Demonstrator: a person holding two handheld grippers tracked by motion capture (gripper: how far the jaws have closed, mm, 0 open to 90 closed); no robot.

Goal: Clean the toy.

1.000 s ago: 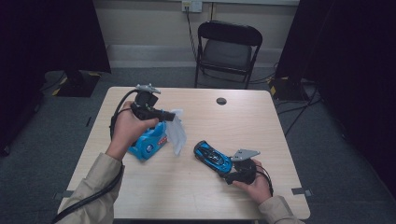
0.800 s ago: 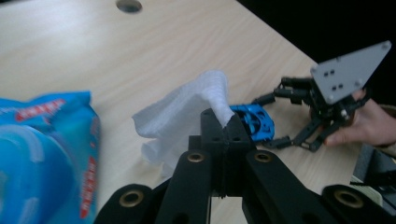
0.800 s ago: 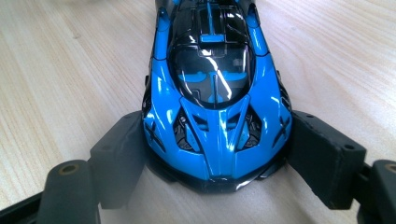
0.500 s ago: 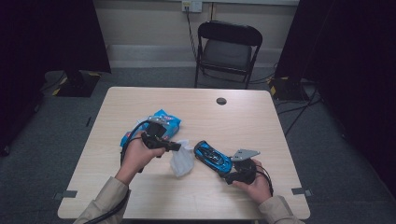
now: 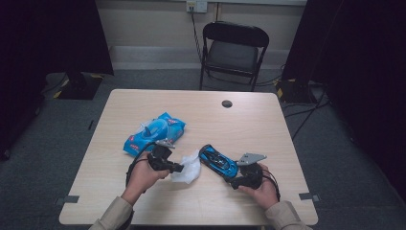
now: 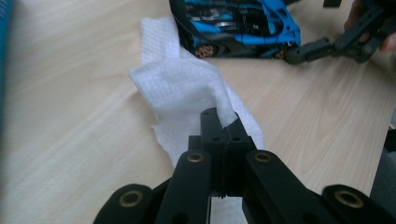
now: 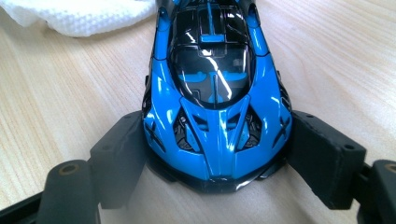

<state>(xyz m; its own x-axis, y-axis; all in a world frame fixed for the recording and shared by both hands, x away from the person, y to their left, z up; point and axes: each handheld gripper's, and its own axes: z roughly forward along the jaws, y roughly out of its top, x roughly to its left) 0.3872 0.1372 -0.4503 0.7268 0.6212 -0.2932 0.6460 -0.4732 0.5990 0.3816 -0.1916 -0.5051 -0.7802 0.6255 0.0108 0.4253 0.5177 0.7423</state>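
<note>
Wipe (image 5: 188,167) first: white and crumpled, it hangs clenched in the left tool (image 5: 178,167), whose jaws are pressed flat together on a fold of it in the left gripper view. A second ago that tool was up over the far left of the bench (image 5: 258,120), beside the blue pack (image 5: 155,134); half a second ago it had swung down toward the centre. Now the wipe lies on the wood with its far edge touching the tail of the car (image 5: 218,161). The car sits near the front right of the bench, nose toward the person, and has not shifted; the right tool (image 7: 215,163) grasps its nose, one pad on each flank (steadying it, I judge). So fetching looks done, and wiping the car's body looks about to begin. The pack lies behind the left hand (image 5: 143,175).
</note>
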